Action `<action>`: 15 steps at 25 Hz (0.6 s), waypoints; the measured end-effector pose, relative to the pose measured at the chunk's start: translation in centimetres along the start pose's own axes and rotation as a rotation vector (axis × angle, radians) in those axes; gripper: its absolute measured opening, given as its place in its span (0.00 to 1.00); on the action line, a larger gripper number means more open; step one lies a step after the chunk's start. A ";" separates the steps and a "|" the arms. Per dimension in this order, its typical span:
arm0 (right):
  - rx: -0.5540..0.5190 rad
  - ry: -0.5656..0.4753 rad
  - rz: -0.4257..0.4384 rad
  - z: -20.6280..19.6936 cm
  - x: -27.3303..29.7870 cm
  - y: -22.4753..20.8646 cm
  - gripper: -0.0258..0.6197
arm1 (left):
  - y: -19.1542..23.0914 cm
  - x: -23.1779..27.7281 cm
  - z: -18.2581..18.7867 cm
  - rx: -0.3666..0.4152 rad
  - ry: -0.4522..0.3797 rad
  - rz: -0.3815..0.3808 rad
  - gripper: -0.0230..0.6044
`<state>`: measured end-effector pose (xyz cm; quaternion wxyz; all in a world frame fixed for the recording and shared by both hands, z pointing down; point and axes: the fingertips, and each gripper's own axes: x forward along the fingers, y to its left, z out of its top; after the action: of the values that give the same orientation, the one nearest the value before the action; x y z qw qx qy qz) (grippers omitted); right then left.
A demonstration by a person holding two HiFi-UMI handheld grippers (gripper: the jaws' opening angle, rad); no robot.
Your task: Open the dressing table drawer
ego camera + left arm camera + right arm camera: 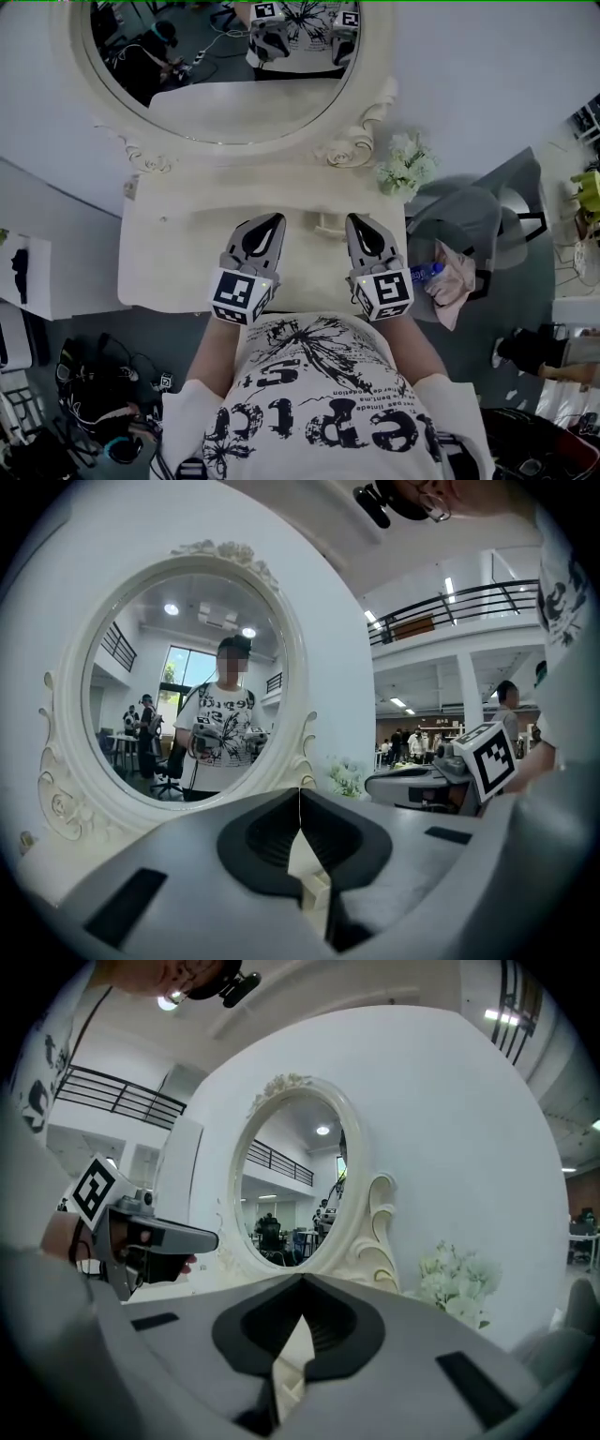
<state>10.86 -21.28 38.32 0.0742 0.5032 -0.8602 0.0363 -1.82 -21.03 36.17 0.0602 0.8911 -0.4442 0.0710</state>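
Note:
The cream dressing table stands below me, under its oval mirror. A small cream handle shows on it between the two gripper tips; I cannot tell where the drawer front is. My left gripper is held over the table's front half, its jaws together with nothing in them. My right gripper hangs level with it to the right, also shut and empty. The left gripper view shows that gripper's tips meeting in front of the mirror. In the right gripper view the tips meet too.
A bunch of white flowers stands at the table's back right corner. Right of the table a grey chair holds a pink cloth and a blue bottle. Dark bags and cables lie on the floor at the left.

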 end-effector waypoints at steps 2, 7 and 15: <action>0.009 -0.012 0.001 0.6 0.1 0.0 0.07 | -0.1 -0.1 0.6 0.012 -0.012 -0.007 0.07; 0.003 -0.018 0.010 1.0 0.4 0.4 0.07 | 0.0 0.0 1.0 0.029 -0.015 -0.009 0.07; 0.006 -0.006 0.017 0.8 1.3 0.4 0.07 | 0.3 0.4 0.9 0.035 -0.004 -0.014 0.07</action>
<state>9.82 -22.27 37.73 0.0695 0.4961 -0.8646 0.0380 -1.79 -21.66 35.35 0.0444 0.8952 -0.4368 0.0766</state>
